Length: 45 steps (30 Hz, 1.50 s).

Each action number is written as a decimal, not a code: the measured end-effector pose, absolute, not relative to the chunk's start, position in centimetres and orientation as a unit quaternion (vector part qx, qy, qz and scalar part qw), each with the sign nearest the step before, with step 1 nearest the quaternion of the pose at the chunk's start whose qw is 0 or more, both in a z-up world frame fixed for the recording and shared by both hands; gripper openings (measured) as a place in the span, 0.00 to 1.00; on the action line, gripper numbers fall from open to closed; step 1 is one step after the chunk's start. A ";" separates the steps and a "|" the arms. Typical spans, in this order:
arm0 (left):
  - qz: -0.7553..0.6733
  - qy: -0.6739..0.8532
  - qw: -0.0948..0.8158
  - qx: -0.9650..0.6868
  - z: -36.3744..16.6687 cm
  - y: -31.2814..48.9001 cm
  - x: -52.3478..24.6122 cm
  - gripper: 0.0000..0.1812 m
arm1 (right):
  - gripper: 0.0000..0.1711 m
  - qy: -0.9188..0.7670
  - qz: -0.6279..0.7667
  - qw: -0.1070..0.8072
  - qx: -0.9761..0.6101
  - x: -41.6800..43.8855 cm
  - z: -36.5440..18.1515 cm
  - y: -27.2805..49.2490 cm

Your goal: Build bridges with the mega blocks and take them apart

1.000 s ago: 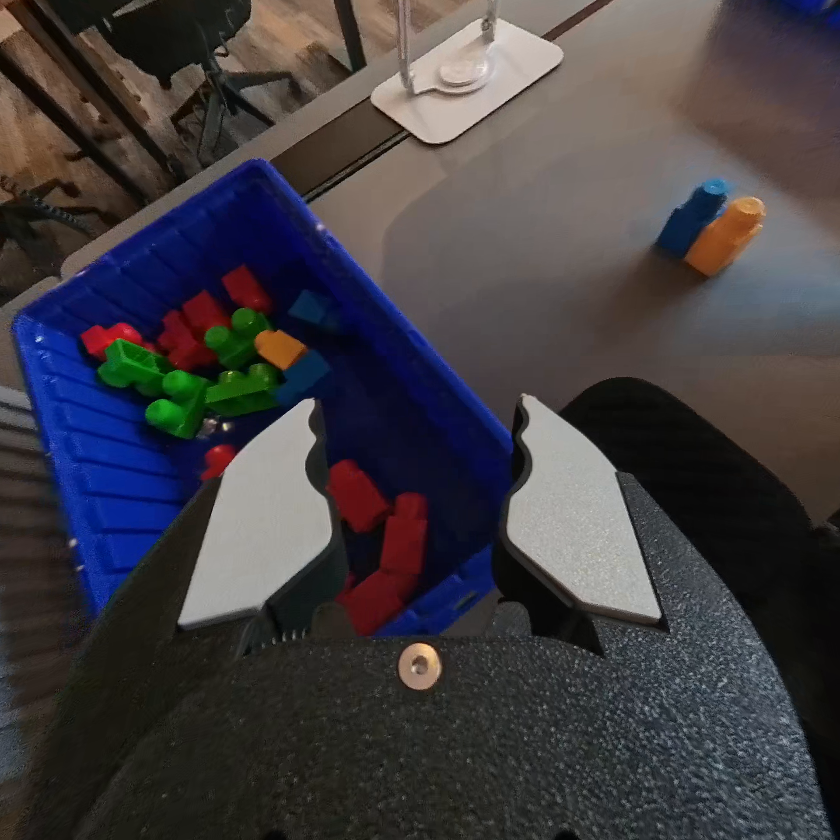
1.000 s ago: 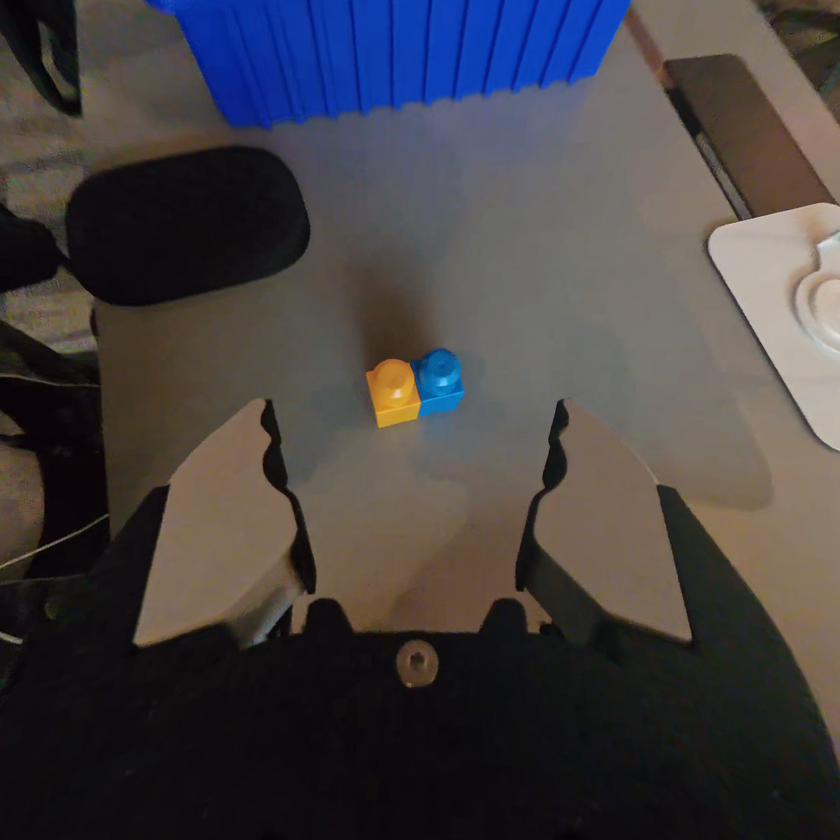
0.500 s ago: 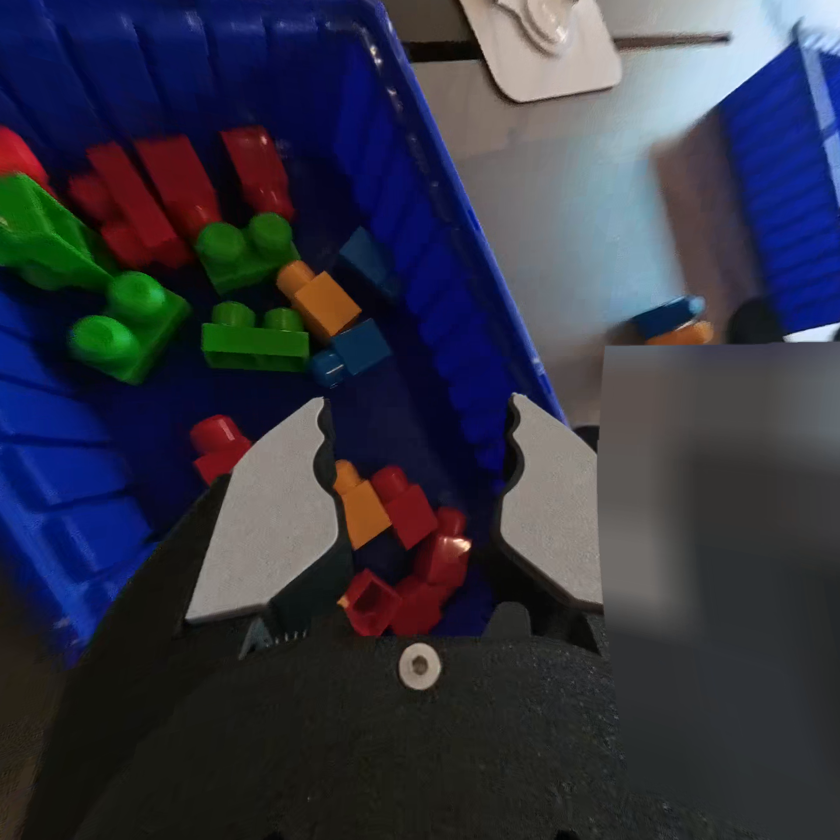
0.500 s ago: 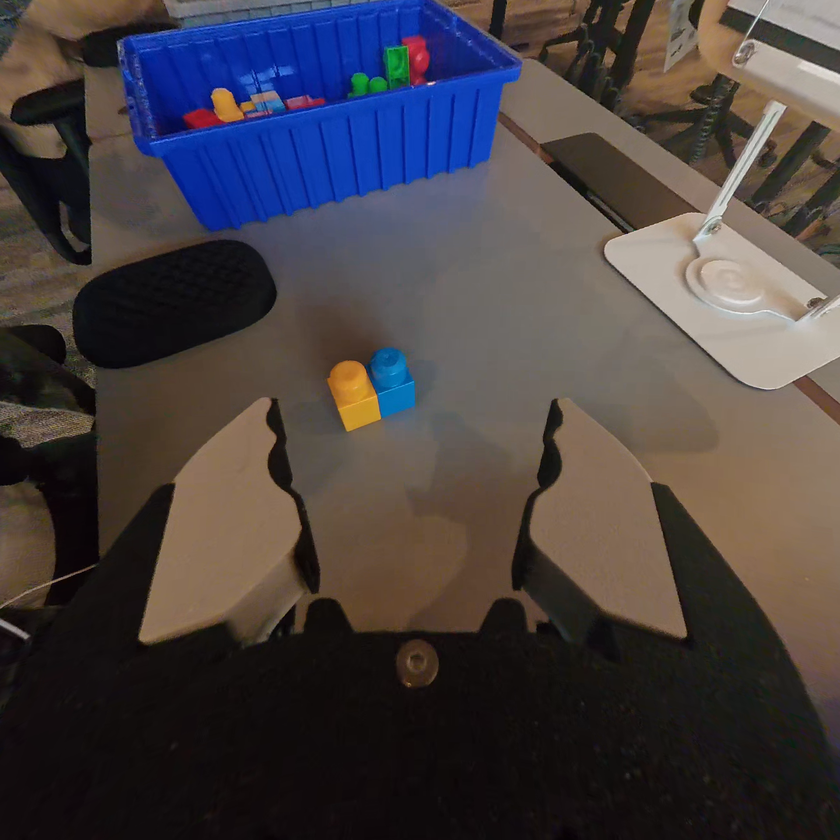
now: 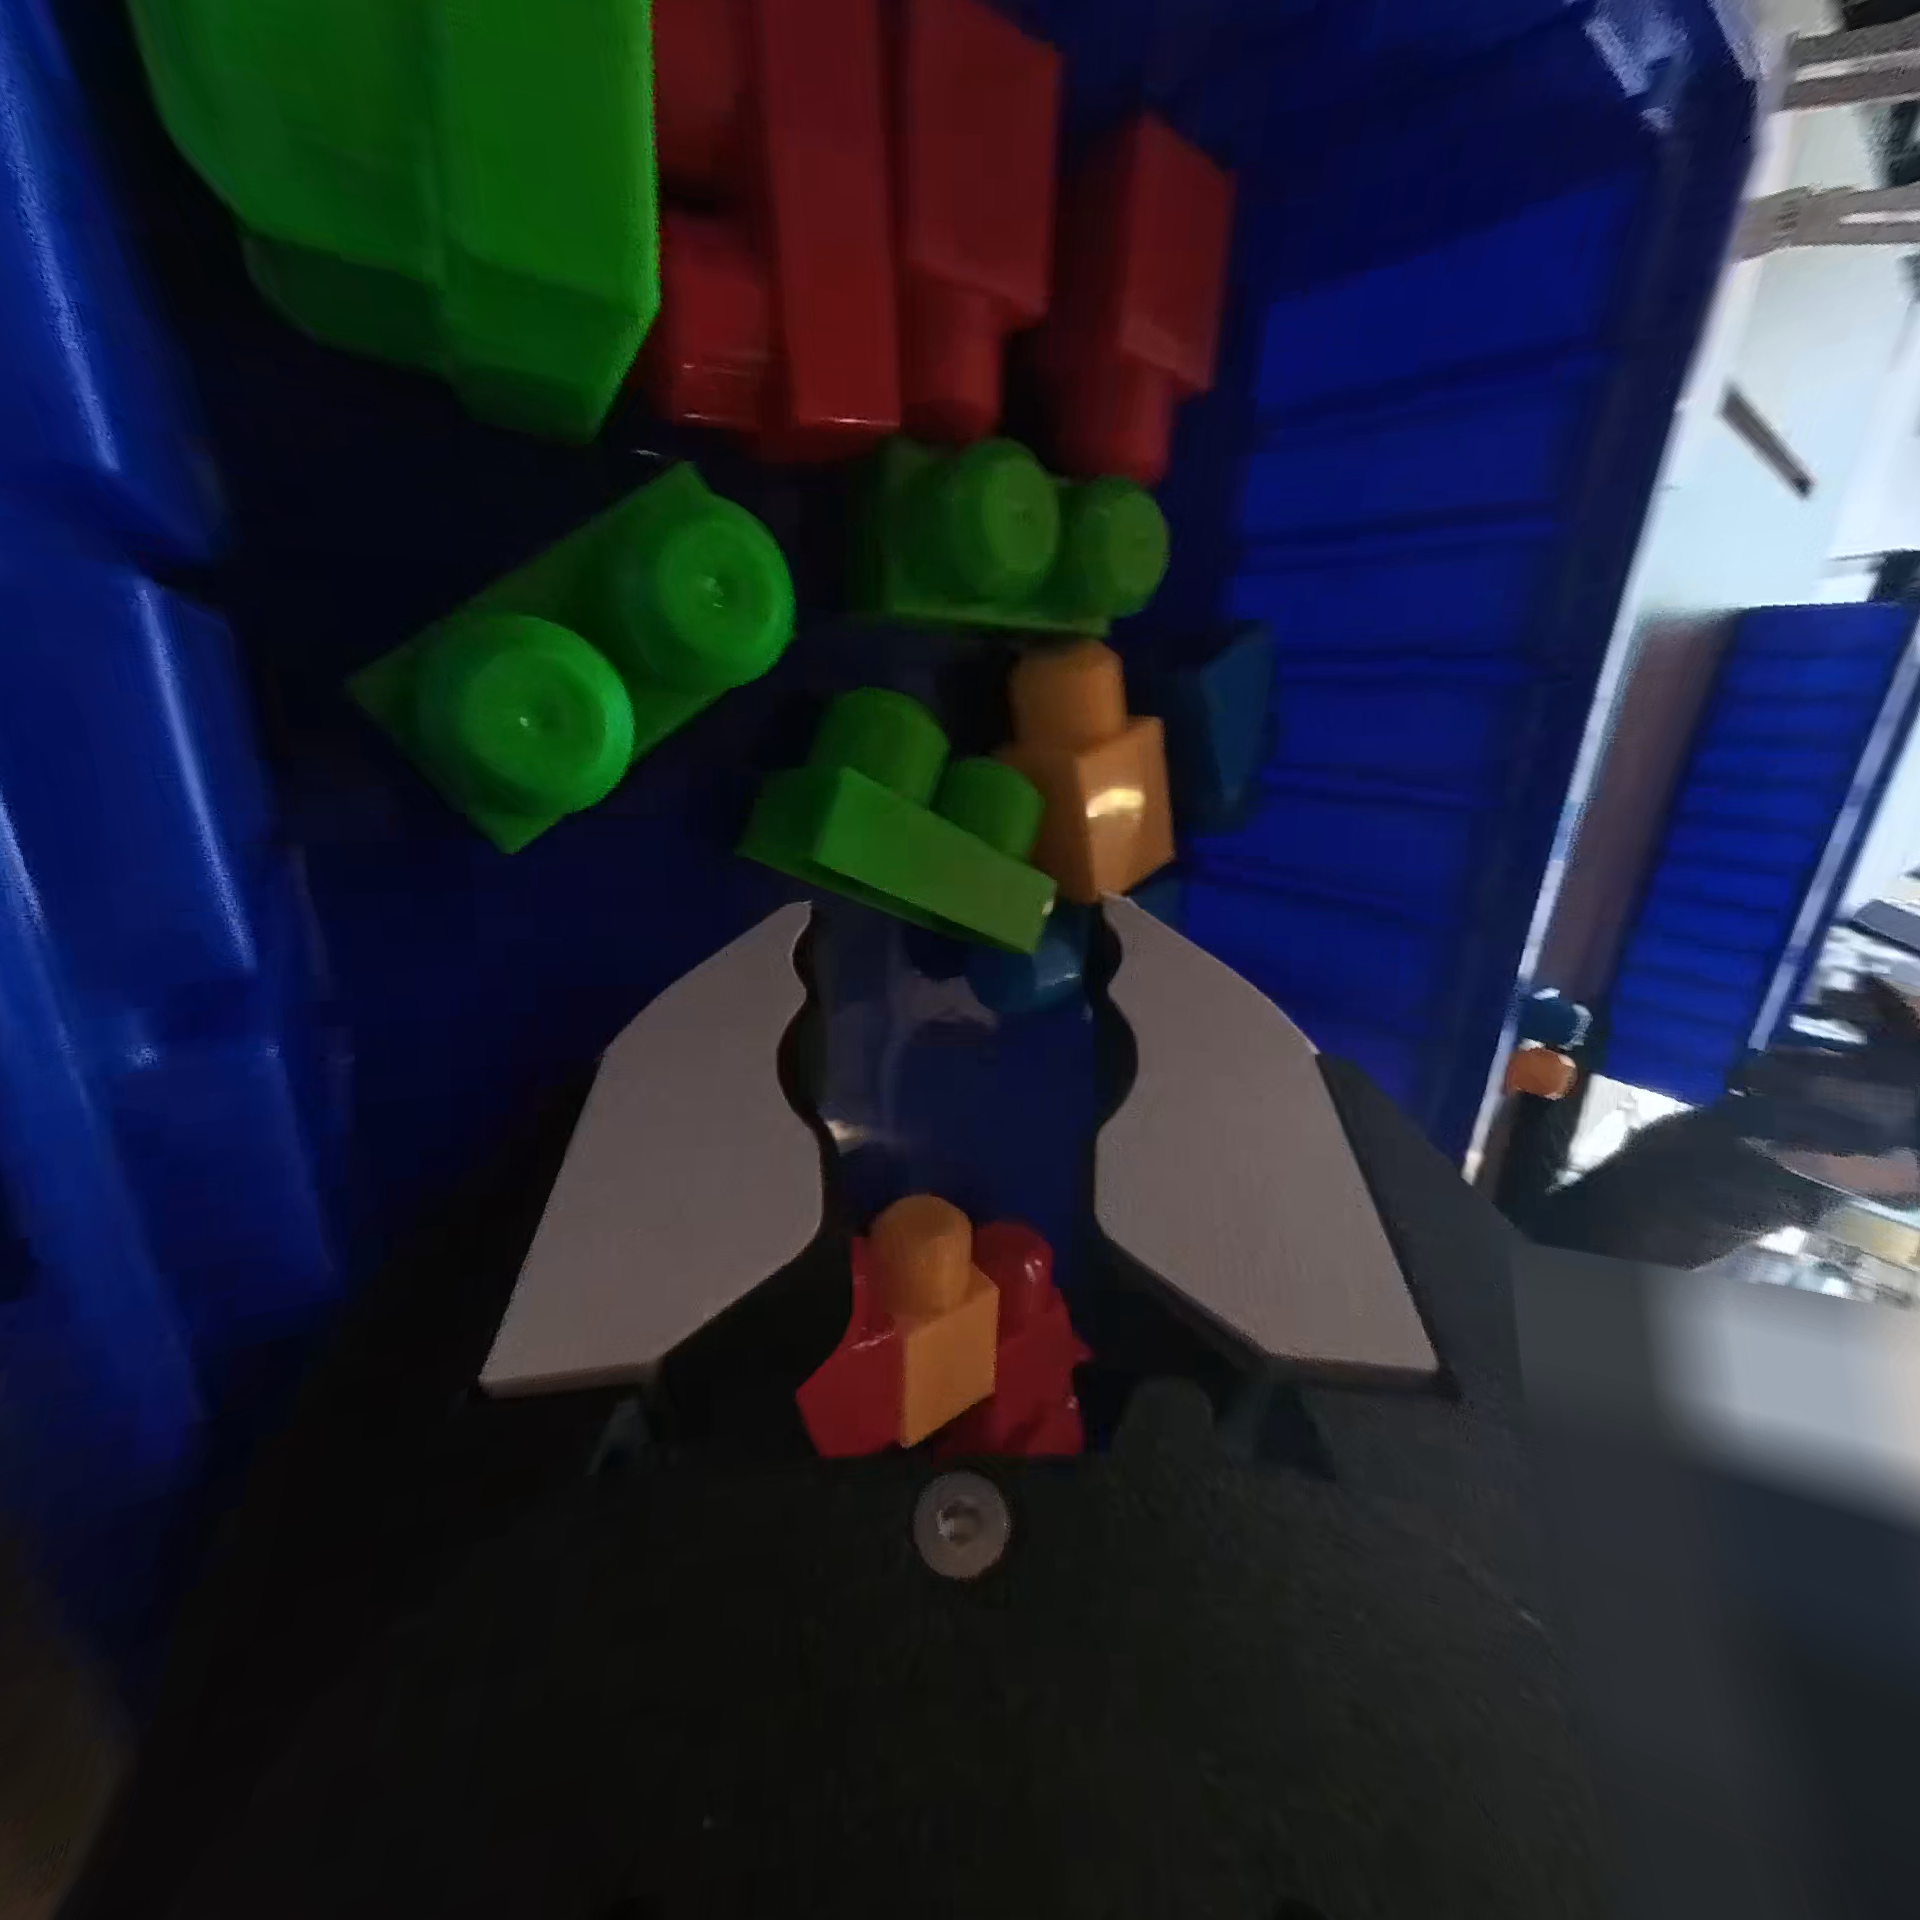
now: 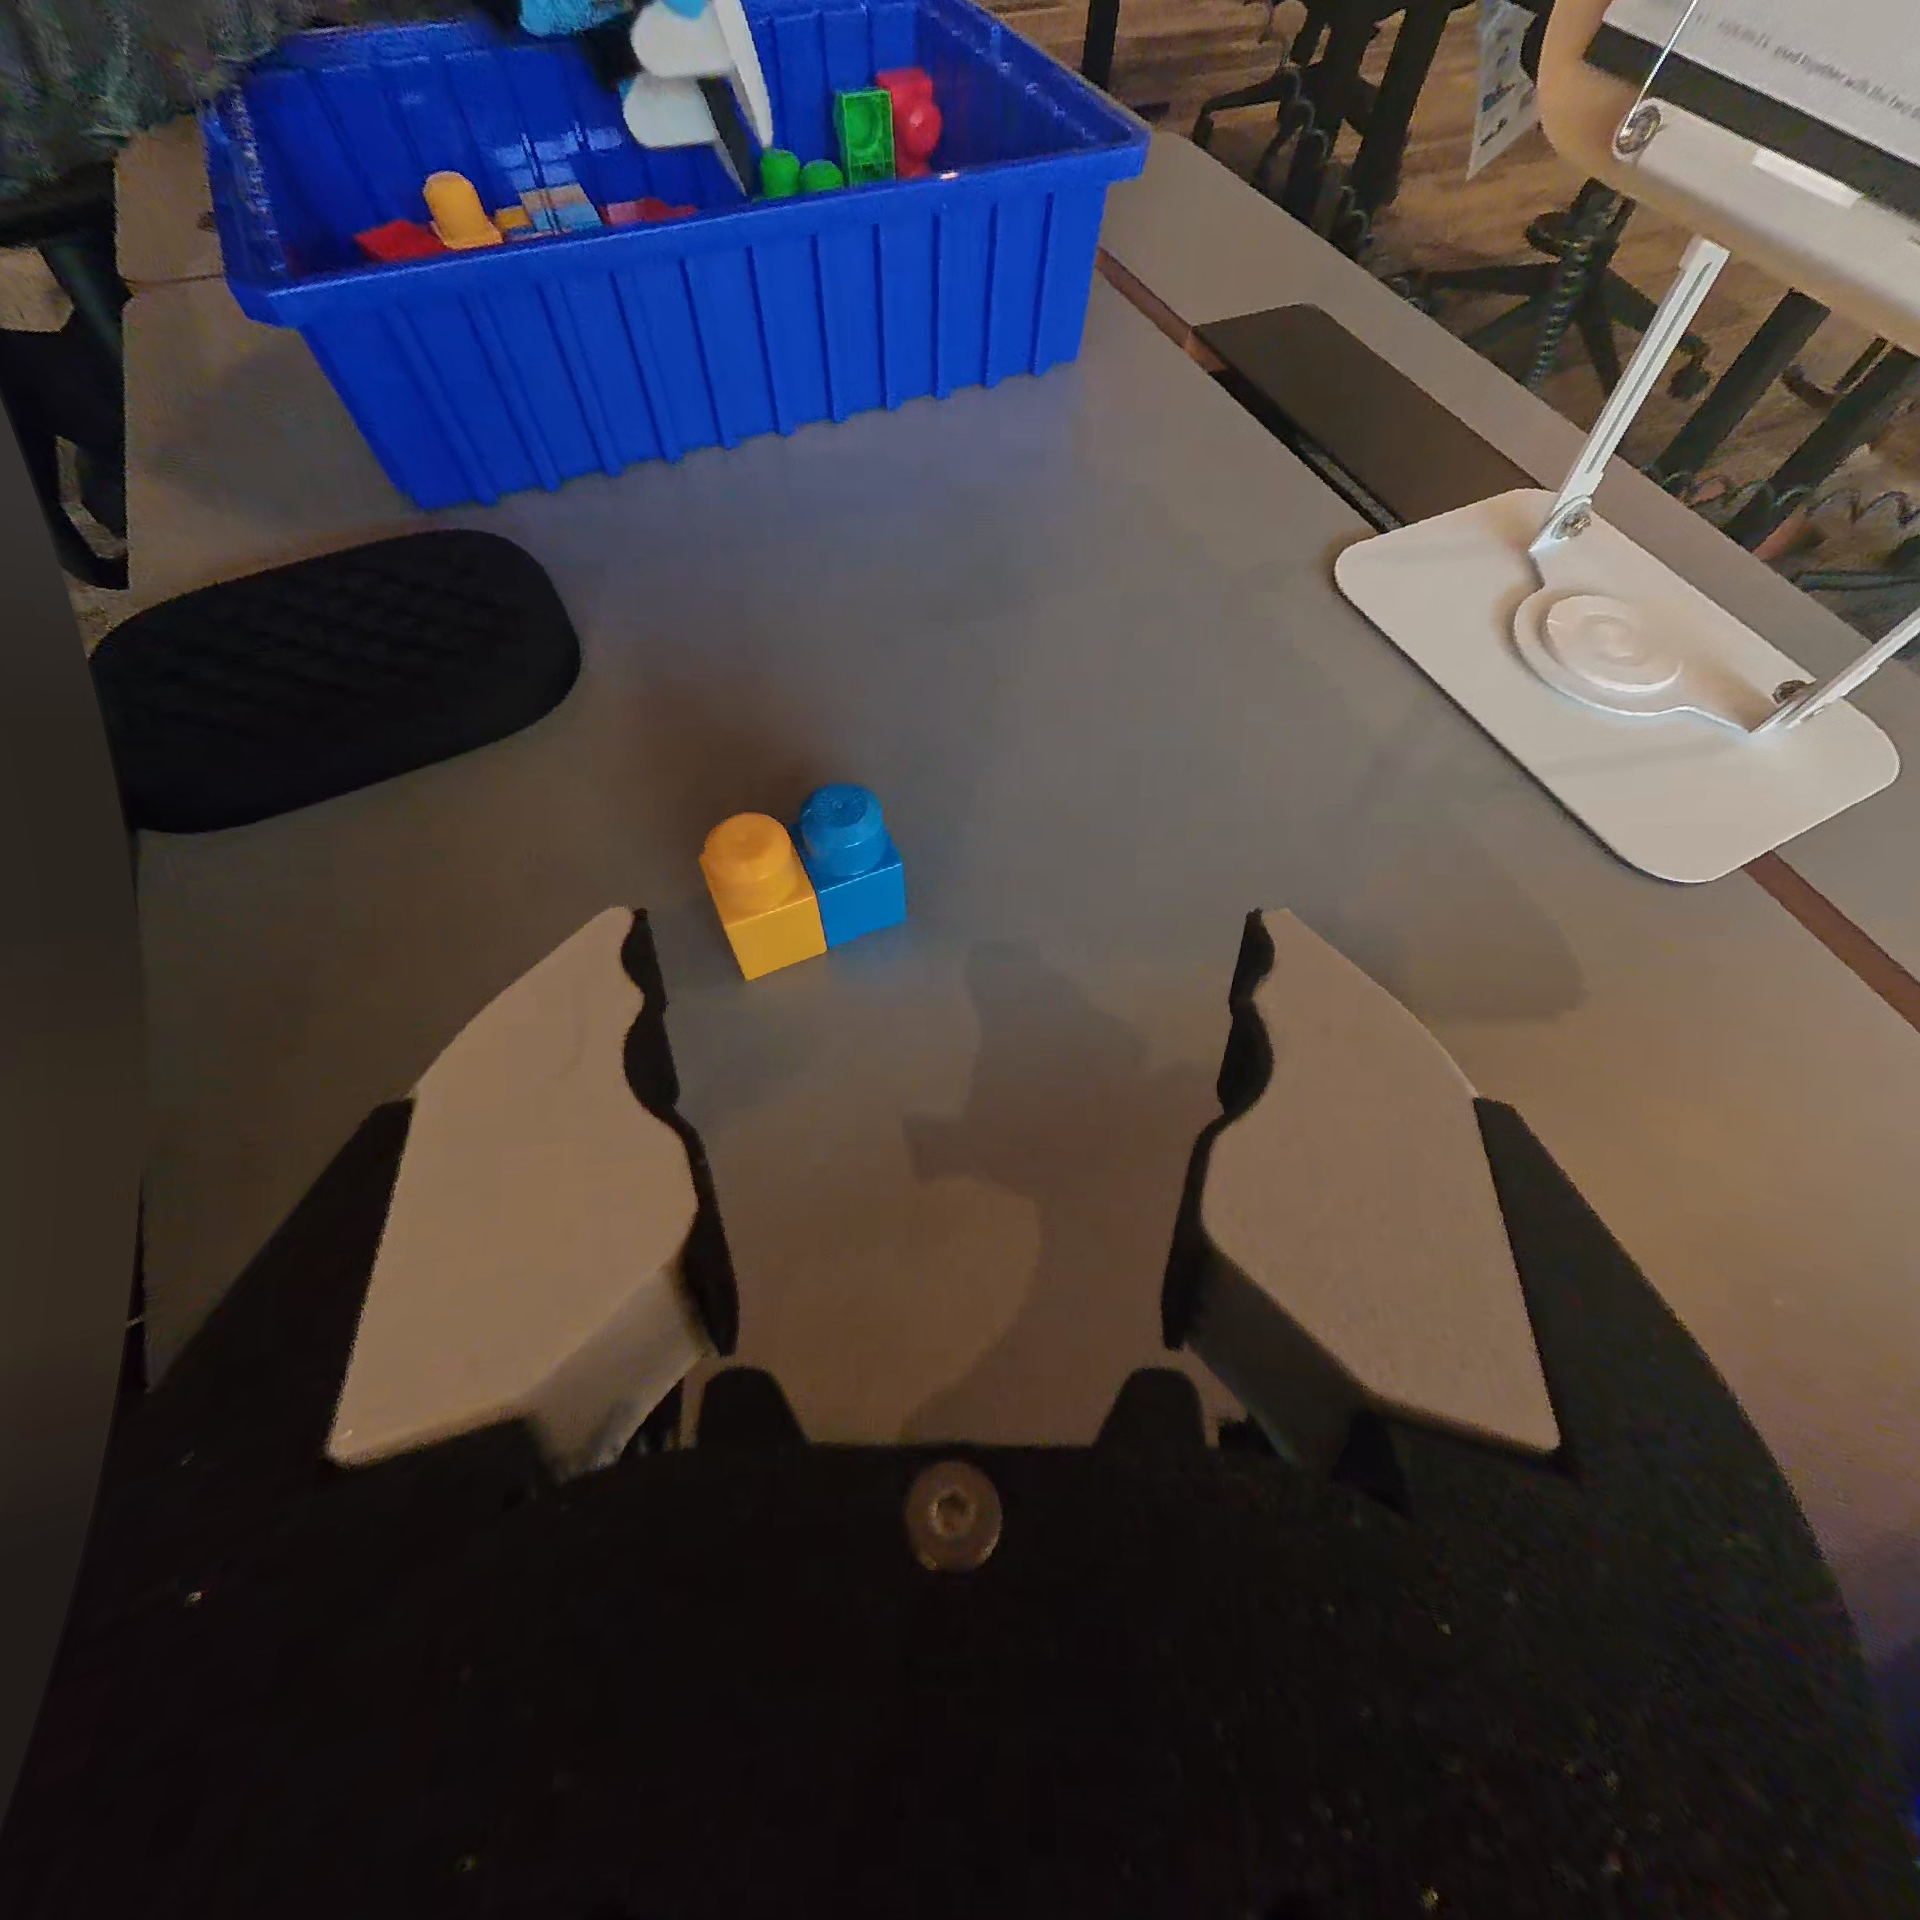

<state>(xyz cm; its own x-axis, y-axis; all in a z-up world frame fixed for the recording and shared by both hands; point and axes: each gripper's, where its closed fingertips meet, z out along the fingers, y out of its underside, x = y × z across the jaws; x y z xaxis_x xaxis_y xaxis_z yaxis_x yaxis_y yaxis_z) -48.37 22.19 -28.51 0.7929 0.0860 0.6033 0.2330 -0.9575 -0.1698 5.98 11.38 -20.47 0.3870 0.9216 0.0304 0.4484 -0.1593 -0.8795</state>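
Mega blocks crowd the blue bin (image 5: 1382, 665); left gripper (image 5: 951, 925), jaws apart and empty, could nudge the flat green block (image 5: 904, 862); right gripper (image 6: 940, 935) gapes idle

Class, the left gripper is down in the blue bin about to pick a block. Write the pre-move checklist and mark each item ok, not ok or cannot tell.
1. Left gripper open and empty: ok.
2. A block lies at its fingertips: ok, the flat green block sits just ahead.
3. That block is free of its neighbours: cannot tell, an orange block crowds it.
4. Fingers clear the blue bin wall: ok.
5. Right gripper open, out of the way: ok, it hangs above the table.
6. Base pair ready: ok, yellow block and blue block stand side by side.
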 end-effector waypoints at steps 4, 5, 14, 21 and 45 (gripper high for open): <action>-0.255 -0.087 0.098 -0.958 -30.1 22.5 -48.9 0.25 | 0.60 -0.481 0.275 0.442 -0.705 6.1 -20.1 11.5; -0.252 -0.092 0.099 -0.958 -30.2 22.8 -48.9 0.26 | 0.60 -0.481 0.275 0.444 -0.704 6.1 -20.0 11.6; -0.191 -0.118 0.064 -0.972 -31.8 23.4 -48.8 0.26 | 0.58 -0.478 0.272 0.461 -0.697 6.4 -19.6 11.6; -0.151 -0.118 0.040 -0.981 -32.5 23.4 -48.2 0.23 | 0.57 -0.472 0.267 0.474 -0.694 6.9 -19.3 11.8; -0.300 0.049 0.577 -0.758 -11.2 16.2 -34.0 0.18 | 0.53 -0.467 0.297 0.534 -0.639 -0.7 -15.1 9.8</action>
<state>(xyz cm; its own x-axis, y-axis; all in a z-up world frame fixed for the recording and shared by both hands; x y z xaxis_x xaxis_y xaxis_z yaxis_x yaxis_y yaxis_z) -34.01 16.25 -11.22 0.8153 -0.4204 0.3982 0.2720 -0.3291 -0.9043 -0.73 9.79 -15.05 0.3873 0.9142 0.1195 0.2813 0.0063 -0.9596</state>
